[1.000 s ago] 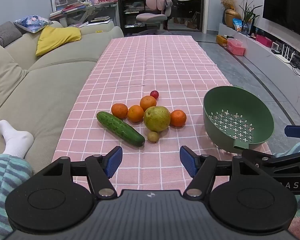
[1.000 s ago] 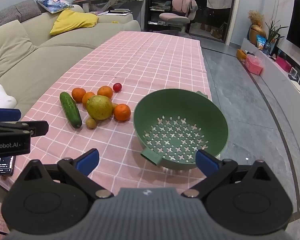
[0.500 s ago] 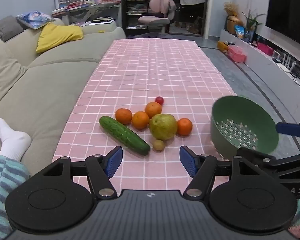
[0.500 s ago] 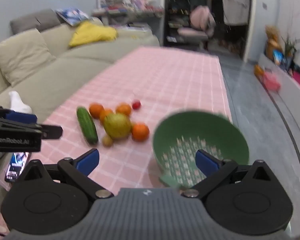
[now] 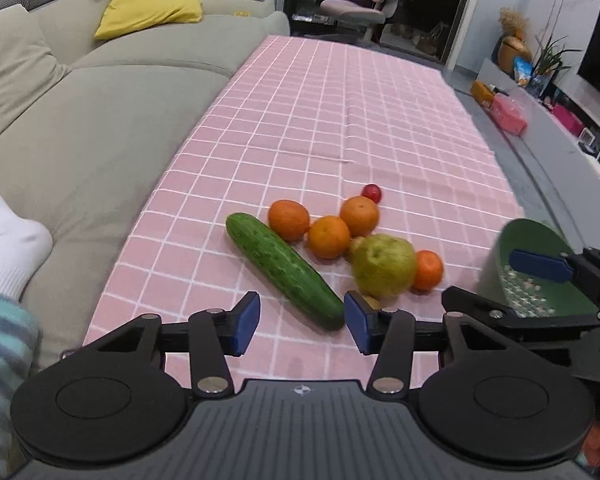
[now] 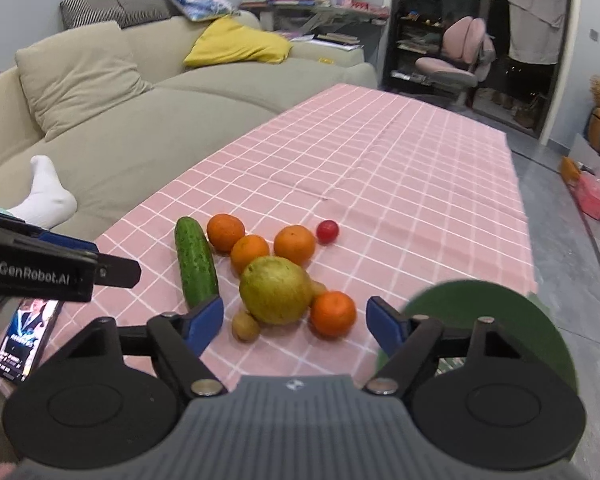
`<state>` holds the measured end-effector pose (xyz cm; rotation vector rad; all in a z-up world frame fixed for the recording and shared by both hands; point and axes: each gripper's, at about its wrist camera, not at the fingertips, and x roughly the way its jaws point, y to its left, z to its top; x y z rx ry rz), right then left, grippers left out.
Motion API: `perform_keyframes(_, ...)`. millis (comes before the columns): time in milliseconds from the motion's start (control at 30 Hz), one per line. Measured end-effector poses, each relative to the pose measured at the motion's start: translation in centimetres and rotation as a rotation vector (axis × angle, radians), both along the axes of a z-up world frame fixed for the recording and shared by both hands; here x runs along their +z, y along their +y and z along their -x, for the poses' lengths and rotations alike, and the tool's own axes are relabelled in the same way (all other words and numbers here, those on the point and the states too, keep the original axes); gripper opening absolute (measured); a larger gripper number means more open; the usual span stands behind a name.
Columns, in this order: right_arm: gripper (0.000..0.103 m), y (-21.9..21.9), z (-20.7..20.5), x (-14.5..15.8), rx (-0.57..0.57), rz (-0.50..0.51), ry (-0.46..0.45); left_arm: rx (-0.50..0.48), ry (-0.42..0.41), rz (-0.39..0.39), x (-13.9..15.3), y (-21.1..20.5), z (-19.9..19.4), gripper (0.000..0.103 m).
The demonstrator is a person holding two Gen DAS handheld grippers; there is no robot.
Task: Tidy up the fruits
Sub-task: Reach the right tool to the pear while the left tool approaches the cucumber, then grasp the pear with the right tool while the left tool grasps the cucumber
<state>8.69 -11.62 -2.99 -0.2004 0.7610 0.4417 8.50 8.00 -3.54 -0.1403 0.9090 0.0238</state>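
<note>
Clearly the risk lies in the crowding: the fruit sits bunched on the pink cloth, so reaching for the pear could nudge the orange or the small brown fruit touching it and set them rolling. Both the left gripper and the right gripper hang wide open, holding nothing. The cucumber lies flat just left of the oranges, its long axis running from near the left gripper away toward the sofa. The green colander waits at the right, near the table's edge
</note>
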Motion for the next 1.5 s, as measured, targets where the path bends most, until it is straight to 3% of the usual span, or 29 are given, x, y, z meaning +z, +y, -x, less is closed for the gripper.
perform_keyframes(133, 0.072, 1.8, -2.7, -1.7, 0.013, 0.029, 0.036, 0.011, 0.043, 0.056, -1.4, 0.9, -2.2, 0.057)
perform_keyframes(200, 0.072, 2.6, -3.7, -2.5, 0.019, 0.041, 0.046, 0.042, 0.035, 0.097, -2.0, 1.5, -3.0, 0.063)
perform_keyframes(267, 0.072, 3.1, -4.4, -3.4, 0.019, 0.055, 0.058, 0.065, 0.049, 0.137, -2.6, 2.1, -3.9, 0.076)
perform_keyframes(600, 0.072, 4.2, -6.7, -6.1, 0.015, 0.046, 0.116, 0.124, 0.118, 0.187, -6.4, 3.1, -8.0, 0.076)
perform_keyframes(733, 0.071, 4.4, -7.1, -6.7, 0.015, 0.036, 0.135, 0.124, 0.142, 0.184, -7.3, 3.1, -9.1, 0.072)
perform_keyframes(800, 0.065, 4.6, -7.3, -6.9, 0.021, 0.041, 0.141, 0.119, 0.152, 0.185, -7.6, 3.0, -9.4, 0.072)
perform_keyframes(900, 0.065, 4.7, -7.4, -7.1, 0.026, 0.041, 0.142, 0.125, 0.169, 0.162, -8.0, 2.9, -9.7, 0.063)
perform_keyframes(1067, 0.065, 4.8, -7.4, -7.0, 0.031, 0.045, 0.132, 0.125, 0.150, 0.192, -8.3, 3.4, -9.6, 0.055)
perform_keyframes(1167, 0.064, 4.4, -7.3, -6.7, 0.027, 0.031, 0.134, 0.132, 0.146, 0.208, -8.0, 3.6, -9.2, 0.048)
perform_keyframes(1267, 0.064, 4.2, -6.6, -5.9, 0.030, 0.022, 0.113, 0.134, 0.150, 0.176, -7.5, 3.4, -8.6, 0.046)
perform_keyframes(1500, 0.064, 3.3, -4.6, -3.2, 0.048, -0.012, 0.079, 0.108, 0.125, 0.196, -5.2, 3.1, -5.9, 0.043)
